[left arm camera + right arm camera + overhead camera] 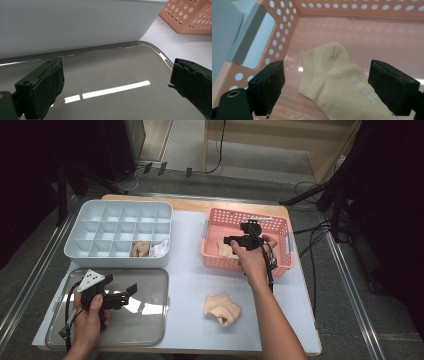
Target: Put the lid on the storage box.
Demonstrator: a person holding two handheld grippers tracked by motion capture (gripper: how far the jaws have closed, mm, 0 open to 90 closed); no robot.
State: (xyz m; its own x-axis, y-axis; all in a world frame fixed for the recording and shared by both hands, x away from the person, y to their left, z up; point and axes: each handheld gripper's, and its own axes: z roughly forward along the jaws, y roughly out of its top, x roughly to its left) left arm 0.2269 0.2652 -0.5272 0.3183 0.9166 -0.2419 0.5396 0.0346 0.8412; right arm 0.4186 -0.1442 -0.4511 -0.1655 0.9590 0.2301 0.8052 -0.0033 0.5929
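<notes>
My right tongs hang released over the beige sock inside the pink basket; left tongs, released, hover well left of that basket.

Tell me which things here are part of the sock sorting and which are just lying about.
In the job: right gripper, beige sock in the basket, pink basket, divided tray, sock on the table.

Lying about: clear lid, left gripper above it, cables on the floor.

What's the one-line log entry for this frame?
right gripper: open, over beige sock in pink basket | left gripper: open, over clear lid | organizer tray: two socks in | another sock on table
</notes>
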